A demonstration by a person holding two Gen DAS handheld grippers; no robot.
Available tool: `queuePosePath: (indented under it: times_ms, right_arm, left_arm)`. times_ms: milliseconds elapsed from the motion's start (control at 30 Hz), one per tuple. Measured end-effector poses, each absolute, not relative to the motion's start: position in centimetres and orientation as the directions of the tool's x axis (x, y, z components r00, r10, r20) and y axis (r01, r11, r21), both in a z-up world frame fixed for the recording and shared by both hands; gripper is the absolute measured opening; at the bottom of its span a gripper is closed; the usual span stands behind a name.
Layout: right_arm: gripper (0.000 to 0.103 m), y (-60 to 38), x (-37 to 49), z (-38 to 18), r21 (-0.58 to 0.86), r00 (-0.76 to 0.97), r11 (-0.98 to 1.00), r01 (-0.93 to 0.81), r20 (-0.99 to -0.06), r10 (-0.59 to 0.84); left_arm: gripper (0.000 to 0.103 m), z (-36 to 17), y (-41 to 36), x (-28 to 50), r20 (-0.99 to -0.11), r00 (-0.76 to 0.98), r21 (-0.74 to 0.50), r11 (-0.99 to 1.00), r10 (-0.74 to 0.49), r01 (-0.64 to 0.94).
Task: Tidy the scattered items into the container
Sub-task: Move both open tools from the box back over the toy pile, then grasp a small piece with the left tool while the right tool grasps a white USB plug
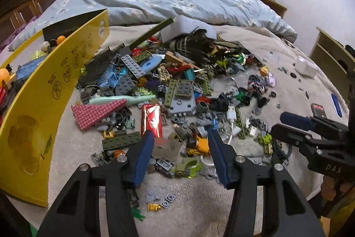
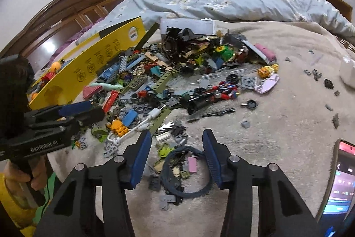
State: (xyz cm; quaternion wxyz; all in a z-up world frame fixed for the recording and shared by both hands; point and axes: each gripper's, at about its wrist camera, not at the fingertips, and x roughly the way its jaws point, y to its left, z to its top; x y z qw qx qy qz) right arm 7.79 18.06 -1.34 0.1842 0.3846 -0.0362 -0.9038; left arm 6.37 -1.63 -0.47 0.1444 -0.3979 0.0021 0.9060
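Bed (image 1: 255, 203) bears a yellow box (image 1: 33, 126) at left, a brick pile (image 1: 173, 81) spread just beside it, and both grippers, left (image 1: 180, 139) and right (image 2: 177, 139), each part-open over the pile's near edge, gripping nothing.

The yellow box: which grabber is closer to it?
Left. The left gripper hovers over bricks just beside the yellow box; the right gripper is farther out, beyond the left one.
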Motion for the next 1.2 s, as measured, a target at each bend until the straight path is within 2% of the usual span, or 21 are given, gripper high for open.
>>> queuePosePath:
  times_ms: [300, 400, 567, 767, 867, 900, 1200]
  right_arm:
    - [0.049, 15.3, 7.2, -1.5, 0.202, -0.606, -0.906, 0.372, -0.687, -0.402]
    - [0.049, 14.0, 7.0, -1.5, 0.196, -0.593, -0.898, 0.394, -0.692, -0.412]
    - [0.047, 11.9, 6.2, -1.8, 0.207, -0.567, -0.879, 0.43, -0.696, -0.441]
    - [0.026, 11.0, 4.4, -2.7, 0.242, -0.558, -0.889, 0.389, -0.706, -0.437]
    - [0.015, 11.3, 4.0, -3.0, 0.269, -0.557, -0.89, 0.369, -0.702, -0.443]
    - [0.007, 11.4, 4.0, -3.0, 0.277, -0.558, -0.888, 0.368, -0.698, -0.449]
    - [0.002, 14.1, 4.1, -0.6, 0.354, -0.624, -0.87, 0.343, -0.606, -0.493]
  left_arm:
    - [0.05, -2.2, -1.9, 5.9, -0.728, -0.65, -0.08, -0.968, 0.22, -0.239]
    - [0.02, -2.6, -2.2, 5.8, -0.729, -0.651, -0.072, -0.969, 0.212, -0.235]
    - [0.019, -2.4, -3.0, 5.8, -0.719, -0.657, -0.097, -0.969, 0.225, -0.226]
    - [0.019, -2.2, -3.2, 5.8, -0.715, -0.66, -0.108, -0.968, 0.233, -0.225]
    - [0.012, -2.0, -3.1, 5.8, -0.713, -0.662, -0.099, -0.968, 0.232, -0.233]
    - [0.011, -1.8, -3.1, 5.8, -0.71, -0.664, -0.099, -0.967, 0.234, -0.235]
    - [0.01, 0.1, -2.8, 6.0, -0.69, -0.685, -0.089, -0.967, 0.234, -0.24]
